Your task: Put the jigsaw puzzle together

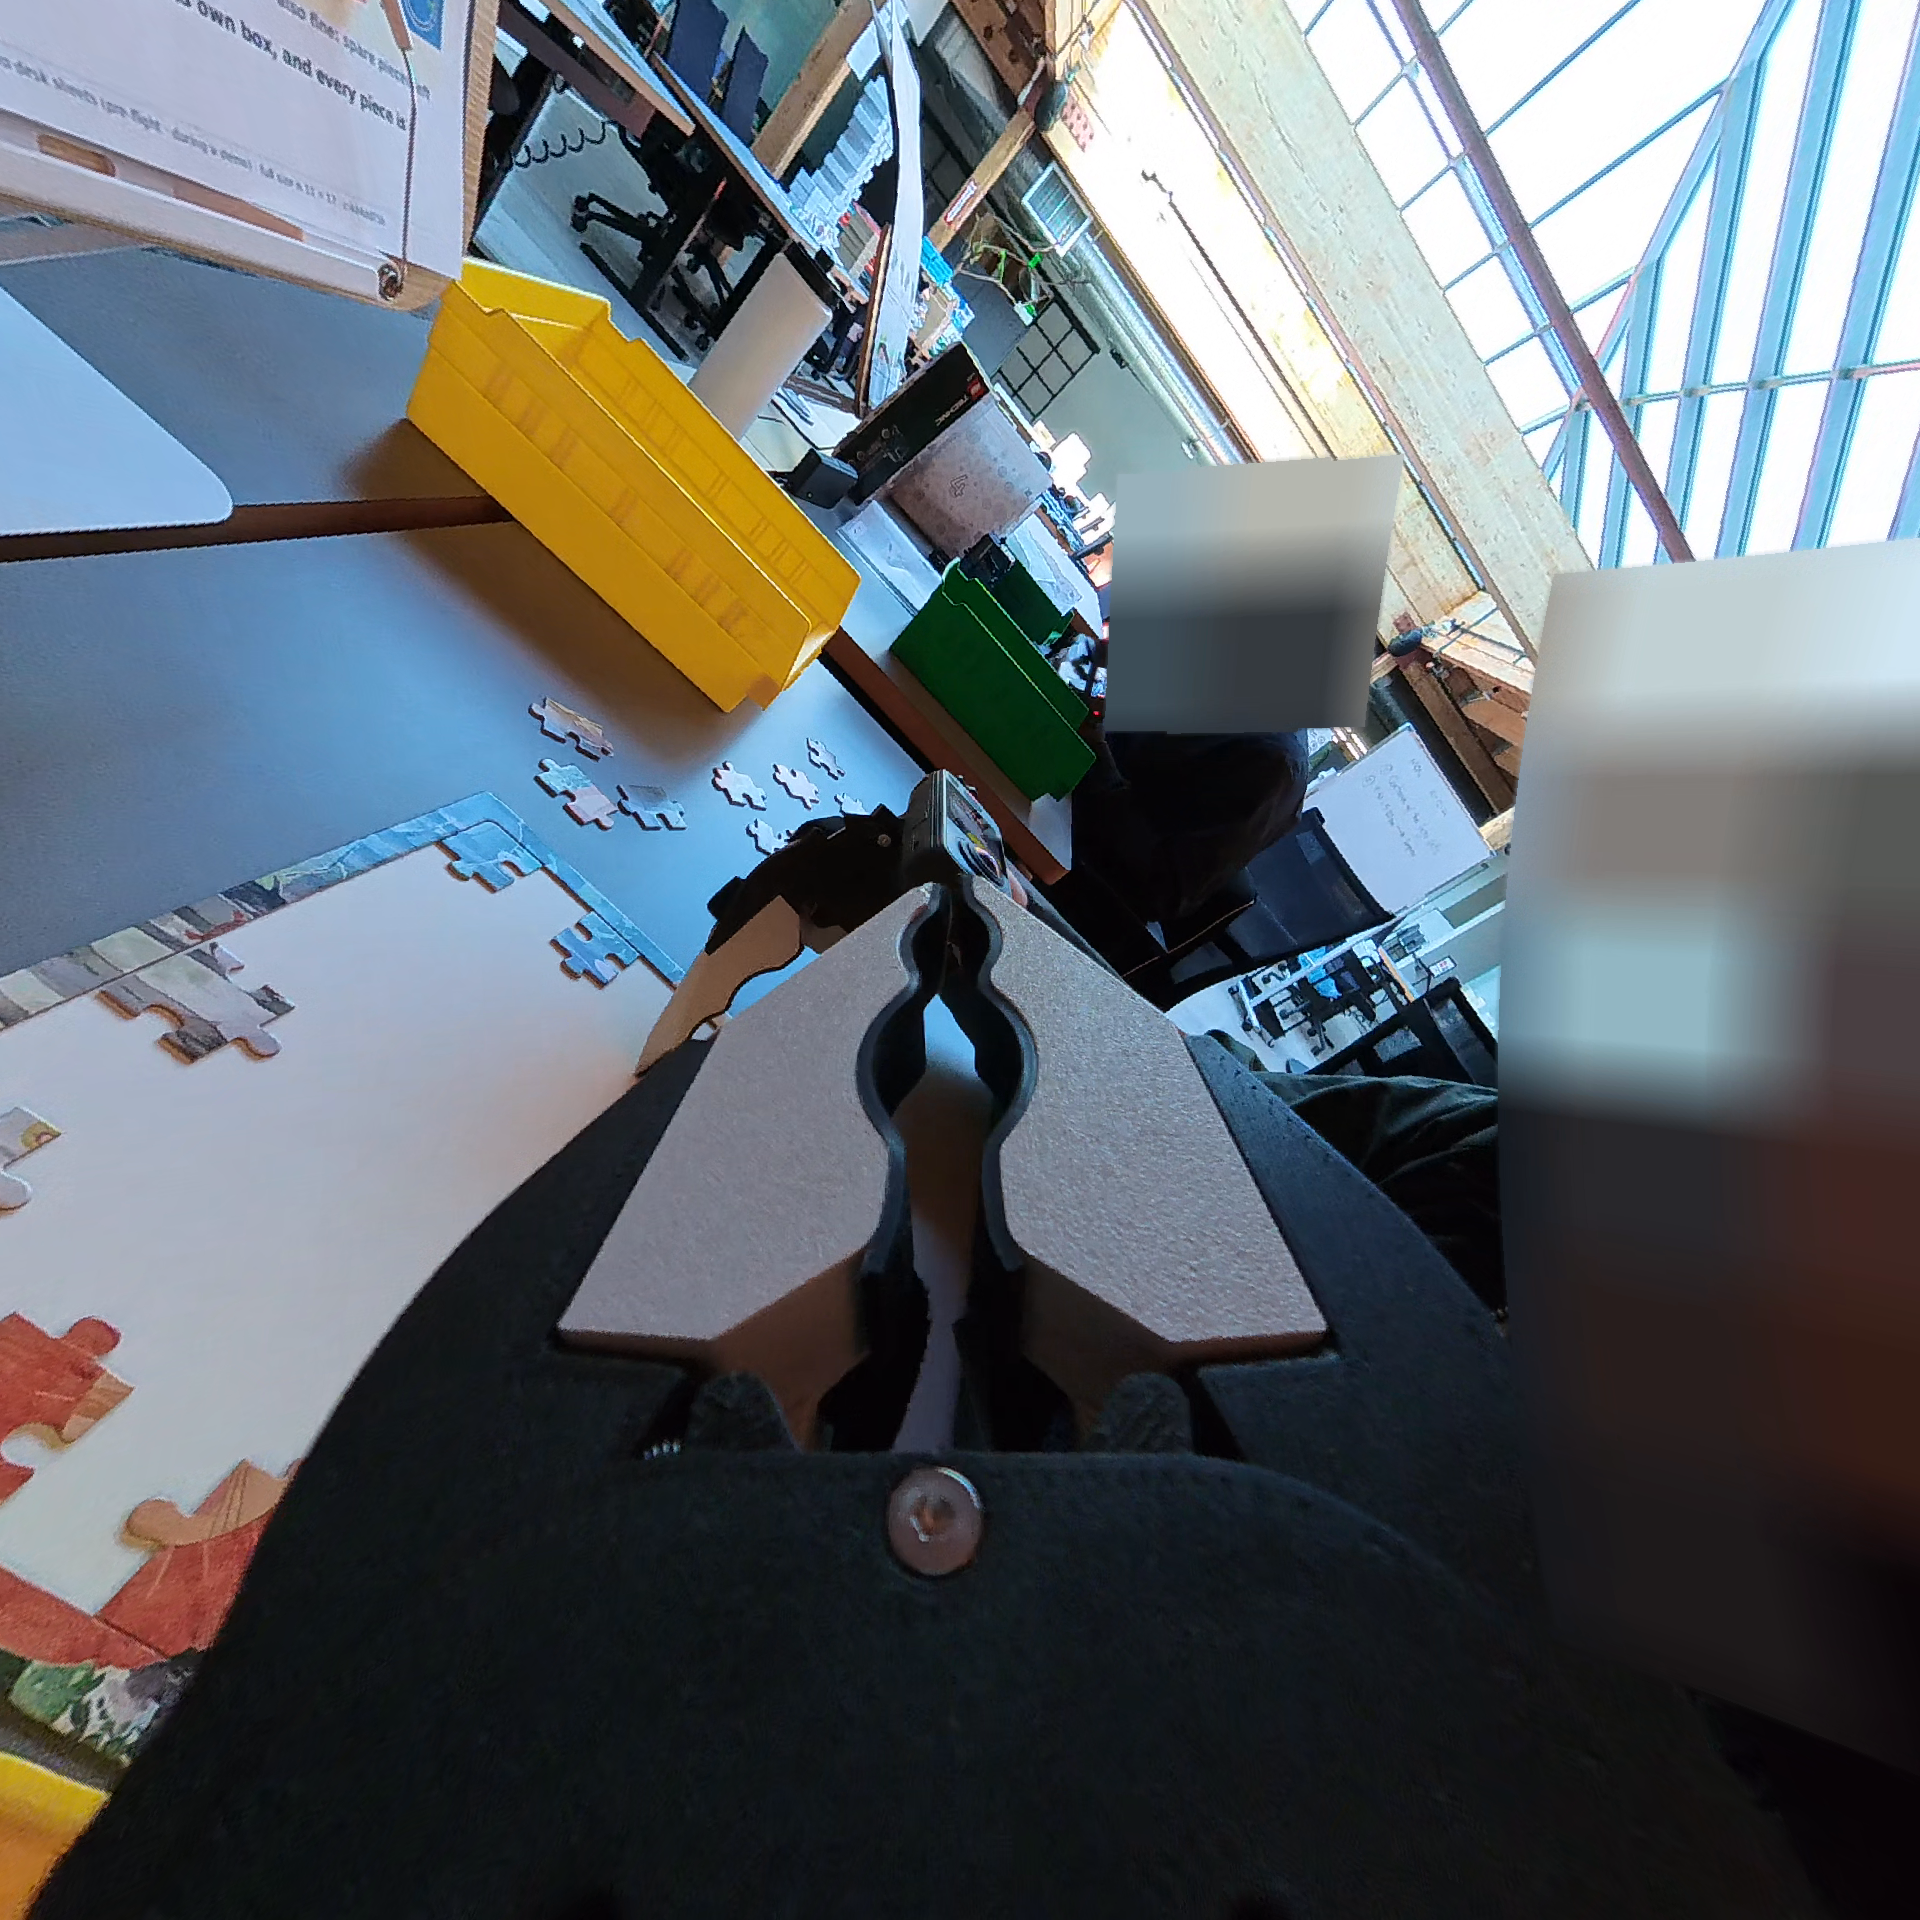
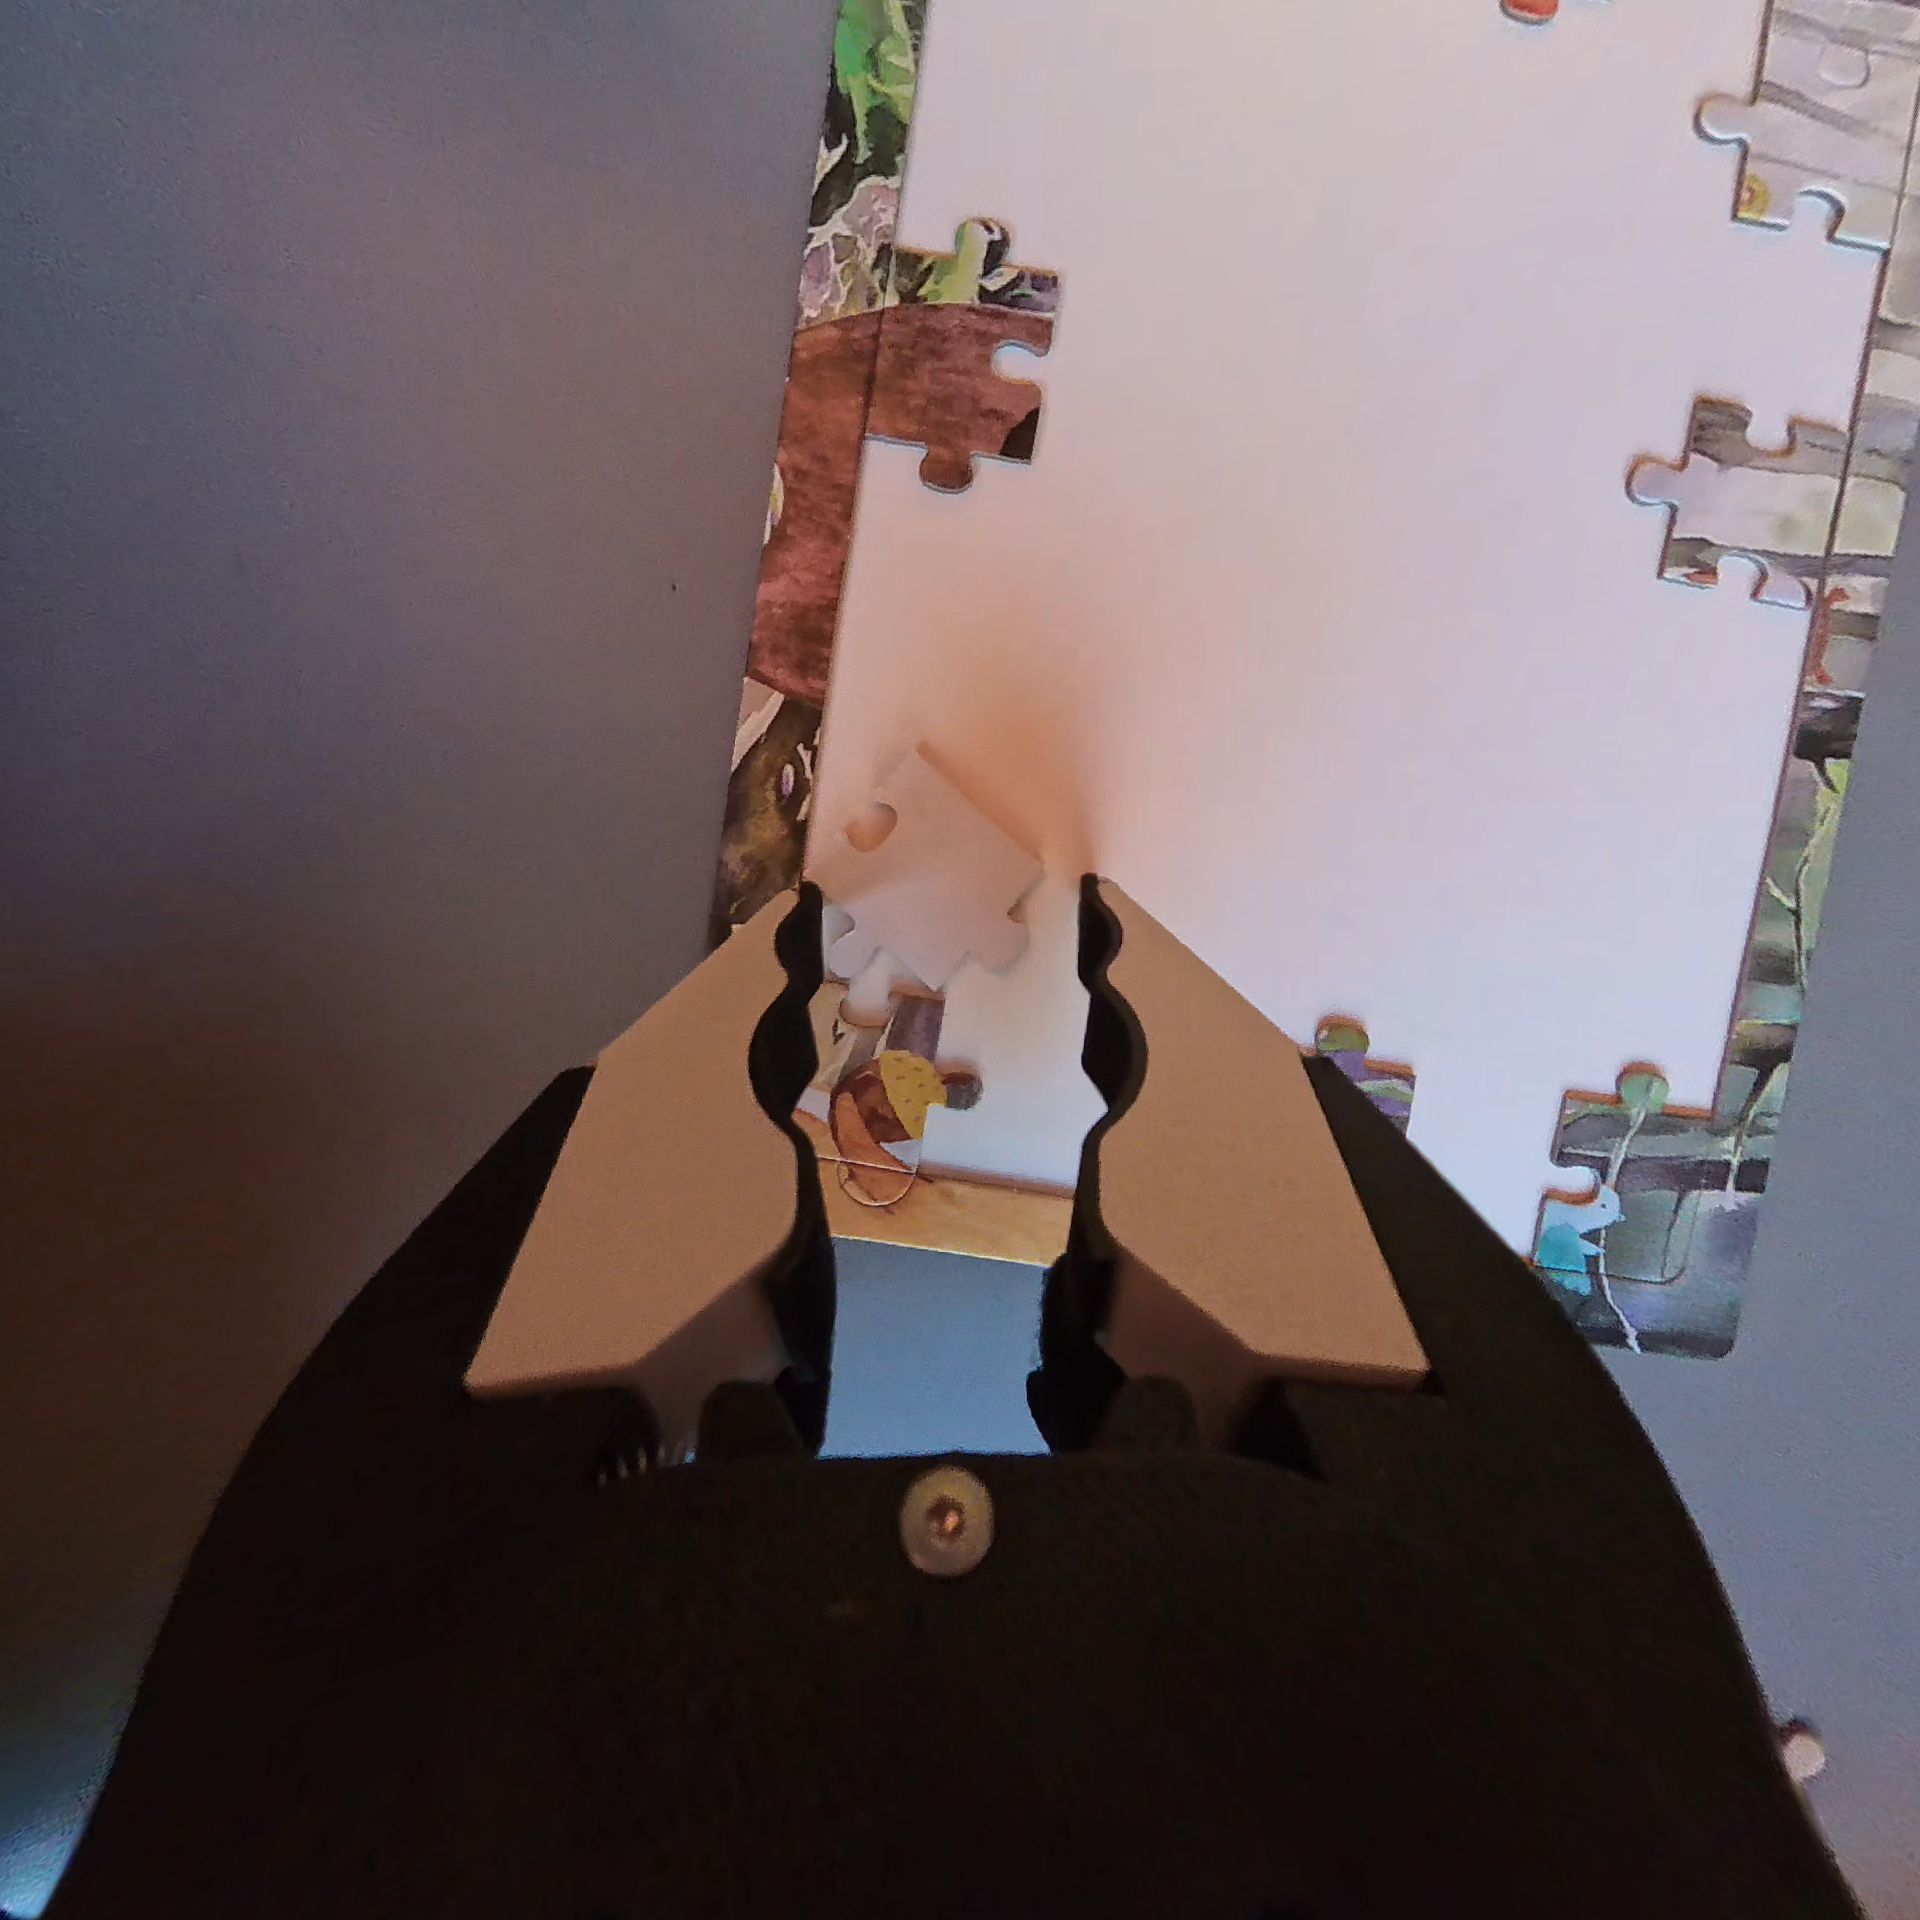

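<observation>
The puzzle board [image 2: 1351,520] is white with an illustrated frame, and a few fitted pieces jut in from its edges. A white, face-down puzzle piece [image 2: 935,862] lies tilted on the board near the left frame. My right gripper [image 2: 943,891] is open, its fingertips just short of the piece on either side and not gripping it. My left gripper [image 1: 958,899] is shut and empty, held above the table past the board [image 1: 364,1039]. One of the right gripper's fingers [image 1: 717,987] shows there, pointing down at the board's edge.
Several loose pieces [image 1: 649,805] lie on the grey table beyond the board. A yellow bin [image 1: 623,520] stands behind them and a green bin [image 1: 987,675] on the adjoining desk. A printed board [image 1: 208,125] stands at the far left. A person sits at the right. Tip to tip, the grippers are about 25 cm apart.
</observation>
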A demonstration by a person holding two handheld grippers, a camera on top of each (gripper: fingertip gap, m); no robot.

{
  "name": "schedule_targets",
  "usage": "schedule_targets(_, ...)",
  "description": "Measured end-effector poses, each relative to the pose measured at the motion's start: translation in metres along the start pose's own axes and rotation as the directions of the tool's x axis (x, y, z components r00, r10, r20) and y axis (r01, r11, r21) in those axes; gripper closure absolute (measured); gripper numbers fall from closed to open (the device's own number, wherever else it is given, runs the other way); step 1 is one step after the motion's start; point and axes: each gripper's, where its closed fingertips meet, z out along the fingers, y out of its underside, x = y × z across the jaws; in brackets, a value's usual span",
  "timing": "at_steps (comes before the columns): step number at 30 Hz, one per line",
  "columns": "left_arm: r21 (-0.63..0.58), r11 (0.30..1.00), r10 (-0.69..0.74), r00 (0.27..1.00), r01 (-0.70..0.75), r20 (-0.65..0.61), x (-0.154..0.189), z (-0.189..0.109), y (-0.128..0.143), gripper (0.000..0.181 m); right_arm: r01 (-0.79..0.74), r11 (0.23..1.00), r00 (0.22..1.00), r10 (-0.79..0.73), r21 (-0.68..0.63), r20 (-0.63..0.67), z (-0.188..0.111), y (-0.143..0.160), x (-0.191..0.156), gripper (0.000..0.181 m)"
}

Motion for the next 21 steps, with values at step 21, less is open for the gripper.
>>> schedule_targets(21,-0.087,0.995,-0.049,0.999,0.05,0.016,-0.013,0.016,0.018,0.181,0.057,0.992,0.99,-0.042,0.114,-0.137,-0.018,-0.015,0.02,0.177)
